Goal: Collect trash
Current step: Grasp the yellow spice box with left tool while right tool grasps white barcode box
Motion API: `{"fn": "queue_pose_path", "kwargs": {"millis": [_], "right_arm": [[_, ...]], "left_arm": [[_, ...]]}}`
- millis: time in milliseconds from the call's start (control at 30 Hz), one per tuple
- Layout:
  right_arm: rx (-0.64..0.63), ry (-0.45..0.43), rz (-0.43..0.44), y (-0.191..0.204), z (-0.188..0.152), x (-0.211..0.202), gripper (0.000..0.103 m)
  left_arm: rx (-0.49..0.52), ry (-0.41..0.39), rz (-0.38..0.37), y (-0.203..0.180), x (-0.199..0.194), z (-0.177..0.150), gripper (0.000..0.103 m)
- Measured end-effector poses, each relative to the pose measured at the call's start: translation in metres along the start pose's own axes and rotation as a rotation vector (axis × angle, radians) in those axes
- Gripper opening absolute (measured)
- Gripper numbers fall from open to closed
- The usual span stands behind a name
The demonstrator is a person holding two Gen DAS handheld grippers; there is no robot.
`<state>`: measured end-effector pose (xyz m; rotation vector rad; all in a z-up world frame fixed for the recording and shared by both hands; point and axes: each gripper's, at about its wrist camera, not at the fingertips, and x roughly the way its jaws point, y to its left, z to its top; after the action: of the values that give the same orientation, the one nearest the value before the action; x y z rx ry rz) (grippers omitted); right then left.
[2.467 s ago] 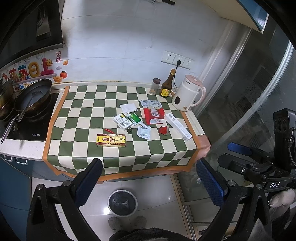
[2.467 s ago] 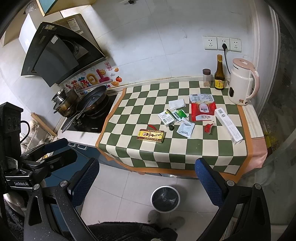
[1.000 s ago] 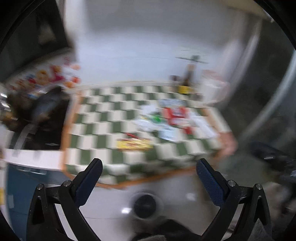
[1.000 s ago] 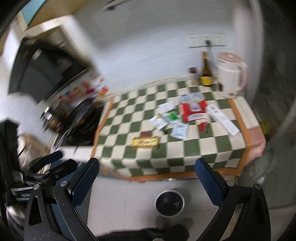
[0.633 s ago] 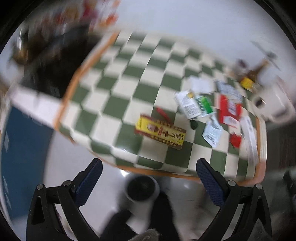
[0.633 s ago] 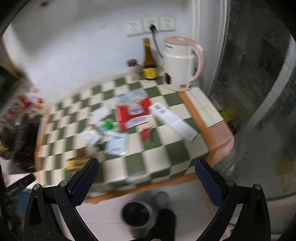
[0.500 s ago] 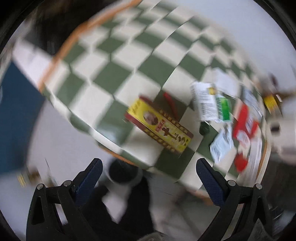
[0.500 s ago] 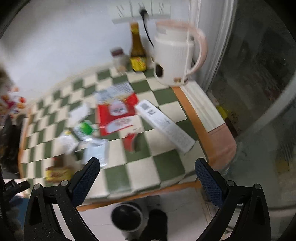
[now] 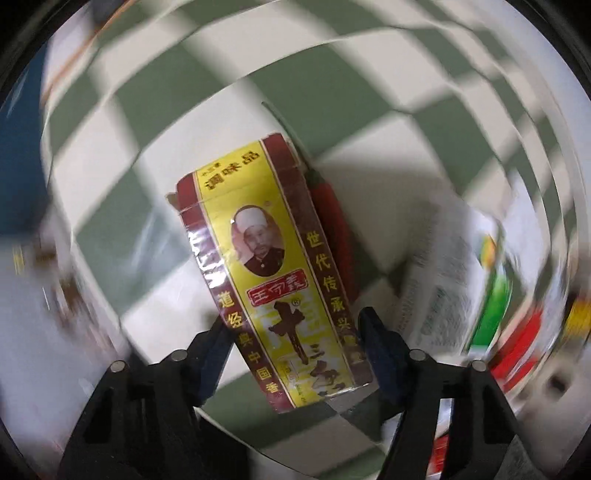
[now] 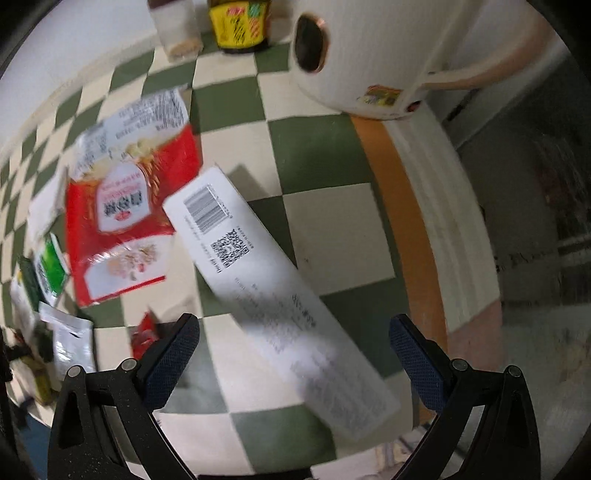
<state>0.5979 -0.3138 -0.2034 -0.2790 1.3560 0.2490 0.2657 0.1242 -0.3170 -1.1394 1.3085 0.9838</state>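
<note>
Much smeared by motion blur: right edge of the left wrist view, where a white-and-green packet (image 9: 476, 291) and something red in the lower right corner barely read; red chili (image 9: 332, 221) half hidden behind the yellow-and-maroon spice box (image 9: 273, 280) at frame centre. Left gripper (image 9: 295, 339) narrowed around that box's near end, blue pads (image 9: 376, 350) at both long edges, firm contact impossible to tell; right gripper (image 10: 295, 347) spread wide and empty over the long white box (image 10: 273, 291) lying diagonally through mid-frame, its near end between the pads. Green-and-cream checkered cloth (image 10: 332, 147) with orange border; red noodle wrapper (image 10: 125, 218) at left, kettle (image 10: 369, 55), sauce bottle (image 10: 240, 26) and jar (image 10: 177, 26) cut off along the top.
</note>
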Motion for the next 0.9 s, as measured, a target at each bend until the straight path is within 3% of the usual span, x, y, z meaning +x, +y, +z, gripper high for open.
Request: {"fn": "queue_pose_path", "kwargs": {"millis": [33,67,100,200,367,467,500,533,567,800,900], "right_arm": [[-0.015,0.012,0.014,0.002,0.001,0.006,0.101],[-0.031,0.024,0.03,0.004,0.001,0.011,0.09],[-0.051,0.034,0.04,0.006,0.0,0.017,0.071],[-0.095,0.03,0.08,0.013,-0.009,0.02,0.059],[-0.147,0.081,0.116,0.028,-0.028,0.024,0.058],[-0.163,0.071,0.094,0.038,-0.026,0.036,0.067],[-0.186,0.053,0.071,0.044,-0.026,0.038,0.067],[-0.193,0.04,0.073,0.047,-0.029,0.038,0.065],[-0.198,0.025,0.076,0.049,-0.029,0.037,0.053],[-0.146,-0.08,0.152,0.046,-0.053,0.013,0.051],[-0.095,-0.138,0.176,0.057,-0.083,-0.01,0.05]], "left_arm": [[0.127,-0.015,0.02,-0.017,-0.002,-0.009,0.064],[0.228,-0.02,0.035,-0.03,-0.003,-0.016,0.064],[0.367,-0.036,0.08,-0.046,-0.004,-0.032,0.064],[0.54,-0.056,0.138,-0.061,-0.011,-0.064,0.065],[0.396,-0.049,0.084,-0.054,-0.027,-0.072,0.069],[0.358,-0.085,0.073,-0.058,-0.04,-0.077,0.066],[0.372,-0.102,0.073,-0.06,-0.045,-0.082,0.057],[0.391,-0.119,0.077,-0.059,-0.05,-0.09,0.057],[0.415,-0.134,0.104,-0.061,-0.057,-0.098,0.057],[0.573,-0.279,0.218,-0.083,-0.125,-0.156,0.057],[0.636,-0.353,0.209,-0.078,-0.148,-0.191,0.057]]}}
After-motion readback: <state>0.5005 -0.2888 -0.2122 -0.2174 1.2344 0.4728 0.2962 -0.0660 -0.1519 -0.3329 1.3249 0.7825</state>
